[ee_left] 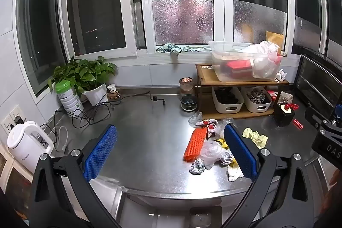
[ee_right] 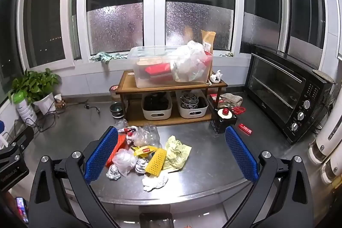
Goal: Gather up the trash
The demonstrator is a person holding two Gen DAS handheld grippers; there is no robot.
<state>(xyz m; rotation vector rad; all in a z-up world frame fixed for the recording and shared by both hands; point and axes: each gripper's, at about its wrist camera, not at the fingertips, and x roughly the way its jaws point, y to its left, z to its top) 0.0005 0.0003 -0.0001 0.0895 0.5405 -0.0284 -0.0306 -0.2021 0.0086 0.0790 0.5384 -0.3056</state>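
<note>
Bare counter (ee_left: pixel 149 131) left of trash pile (ee_right: pixel 147 155)

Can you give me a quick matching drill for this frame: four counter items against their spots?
Things:
1. foil ball
2. toaster oven
3. clear plastic bin
4. potted plant

Places:
A. on top of the wooden shelf
B. far left corner by the window
C. right end of the steel counter
D. in the trash pile at the near edge

Pairs: 1-D, 2-C, 3-A, 4-B
</note>
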